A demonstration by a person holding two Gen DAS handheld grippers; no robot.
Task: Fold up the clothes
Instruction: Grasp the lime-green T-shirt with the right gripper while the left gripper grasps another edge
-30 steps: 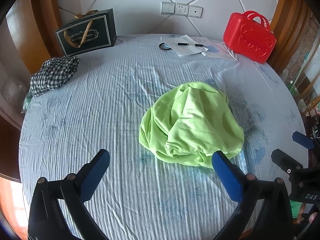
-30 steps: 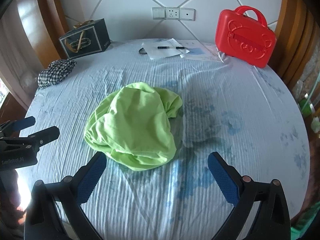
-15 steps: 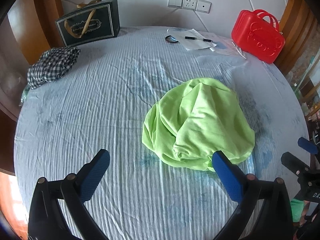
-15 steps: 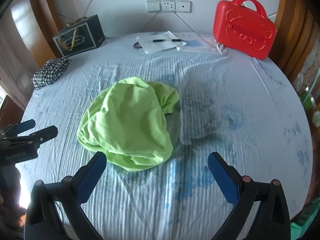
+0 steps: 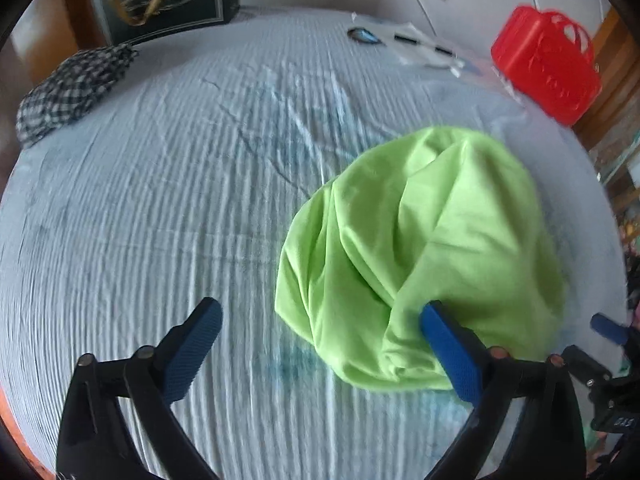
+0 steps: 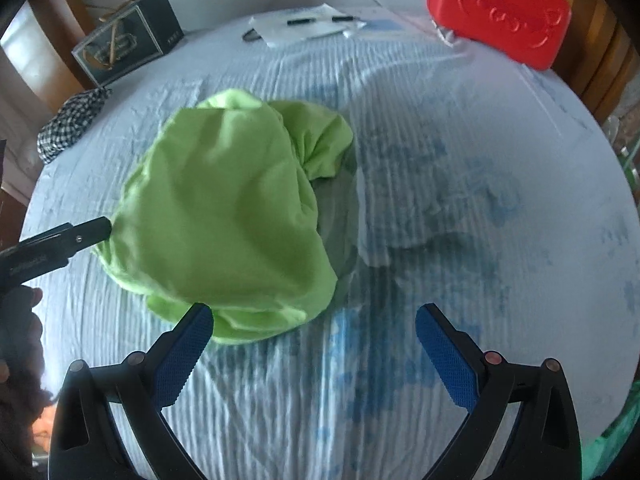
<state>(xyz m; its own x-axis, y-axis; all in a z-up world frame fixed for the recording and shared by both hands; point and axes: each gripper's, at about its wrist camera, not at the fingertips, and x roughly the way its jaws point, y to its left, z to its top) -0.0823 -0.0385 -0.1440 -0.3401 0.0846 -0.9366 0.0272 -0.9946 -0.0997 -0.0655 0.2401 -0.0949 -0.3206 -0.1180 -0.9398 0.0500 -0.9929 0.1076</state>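
Both of my grippers have closed in on the garment over the last second, so that it now fills far more of each view and the far edge of the bed has slid upward. Left wrist view: my left gripper (image 5: 320, 344) is spread wide and holds nothing, its right blue-padded finger (image 5: 448, 352) overlapping the near hem of the crumpled lime-green knit garment (image 5: 424, 248), its left finger over bare sheet. The garment lies in a rounded heap right of centre on the pale blue ribbed bedsheet (image 5: 168, 184), well apart from the black-and-white checked cloth bundle (image 5: 72, 92) at the left edge, the dark gift bag with gold ribbon (image 5: 164, 0) and the red plastic carry case (image 5: 548, 68) at the far side. Part of my right gripper shows at the lower right margin. Right wrist view: my right gripper (image 6: 312, 348) is likewise released and empty, its left finger (image 6: 180, 356) just at the heap's near fold; the tip of the left gripper reaches the garment's left edge. Seen from here, the garment is a smooth dome with one bunched, twisted lobe at its far right; no collar, sleeve or hem can be told for certain. I judge the fabric to be light, thin, limp and slightly stretchy: it should lift easily, sag between two holds, and not slip much on textured pads. I would pinch a single outer edge at each side, avoiding the bunched lobe, and pull apart to spread it flat.
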